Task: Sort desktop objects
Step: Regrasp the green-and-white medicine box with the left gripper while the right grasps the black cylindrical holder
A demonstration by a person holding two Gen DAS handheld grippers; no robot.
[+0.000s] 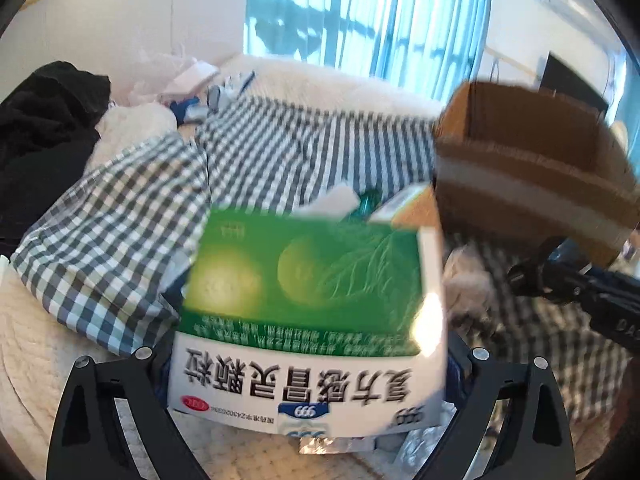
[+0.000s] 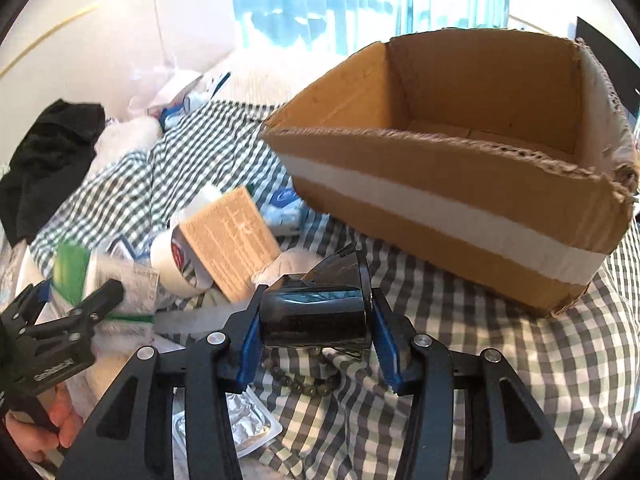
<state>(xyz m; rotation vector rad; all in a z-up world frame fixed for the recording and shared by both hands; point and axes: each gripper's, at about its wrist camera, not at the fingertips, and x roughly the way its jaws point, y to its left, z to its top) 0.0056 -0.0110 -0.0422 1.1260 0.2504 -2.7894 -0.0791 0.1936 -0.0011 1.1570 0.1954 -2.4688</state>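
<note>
left gripper (image 1: 308, 380) clamps a flat medicine box (image 1: 312, 320), jaws closed against its two sides; the box is lifted clear of the bedding and fills the middle of the left wrist view. its face is green with two pale round glows and a leaf-vein pattern, below that a white band with large black chinese characters and a small blue "999" mark, all seen upside down; the picture is blurred. right gripper (image 2: 316, 322) grips a glossy black cup-shaped object (image 2: 316, 312), wide rim flaring toward the right, its blue-lined pads pressing on both sides; what it is exactly cannot be told. it hangs just above a gingham cloth (image 2: 460, 352), grey-and-white checked, with a string of dark beads (image 2: 308, 384) lying on the cloth beneath it and a foil blister pack (image 2: 244, 420) near the lower left. an open cardboard box (image 2: 440, 208) sits on the cloth just beyond, brown with a white tape band around its wall, rim ragged, inside bare as far as visible. left of it, a heap: a tan printed card (image 2: 232, 236), a white tape roll (image 2: 172, 264), crumpled packets. a black garment (image 2: 52, 160) lies at far left. a hand (image 2: 36, 428) holds the other gripper's handle at the lower left edge of the right wrist view.
</note>
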